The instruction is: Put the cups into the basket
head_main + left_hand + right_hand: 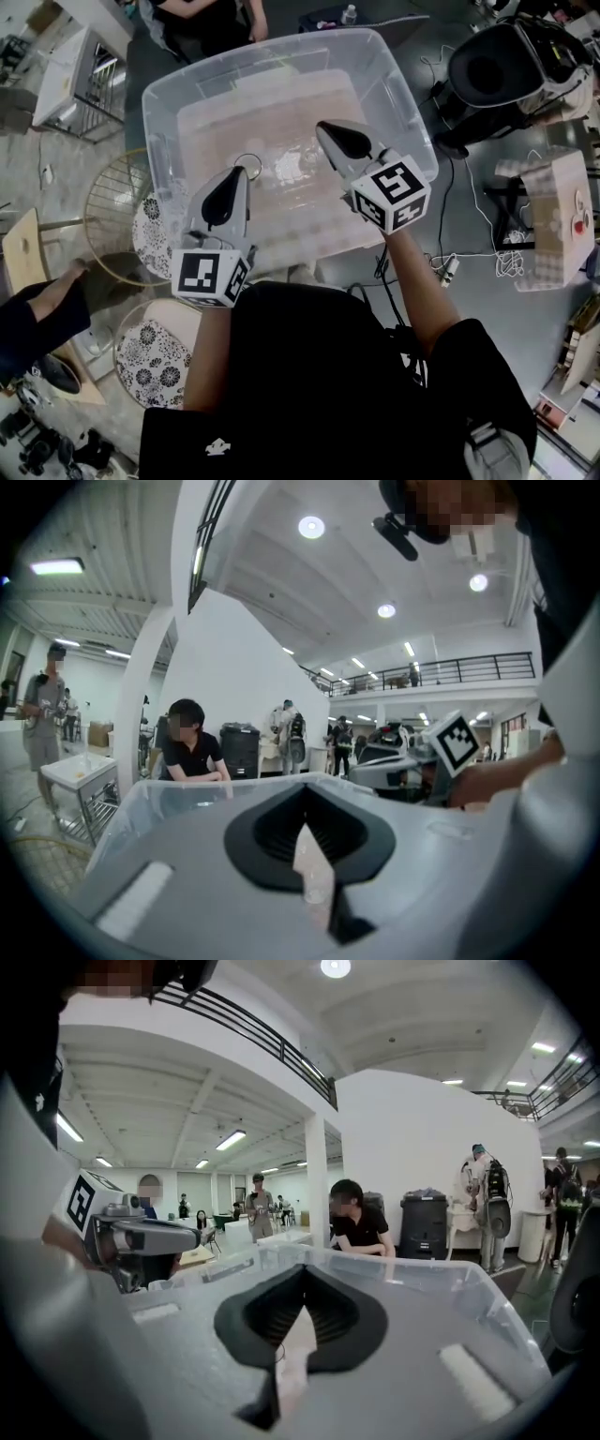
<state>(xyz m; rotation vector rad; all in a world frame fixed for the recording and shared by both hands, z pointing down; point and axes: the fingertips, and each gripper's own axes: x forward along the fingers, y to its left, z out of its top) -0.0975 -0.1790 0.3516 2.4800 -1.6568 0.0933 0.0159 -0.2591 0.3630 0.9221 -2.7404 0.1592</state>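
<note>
Both claws pinched closed, nothing held: left gripper (238,174) and right gripper (324,128) over the clear plastic bin (394,84), upper centre. Faint clear cups (305,159) inside, mid-bin.

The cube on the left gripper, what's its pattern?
The cube: black-and-white squares, best in head view.

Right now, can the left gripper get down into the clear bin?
Probably yes. The clear bin has no lid, and the left gripper seems to be over its open top, with nothing between them. Its jaws are shut.
</note>
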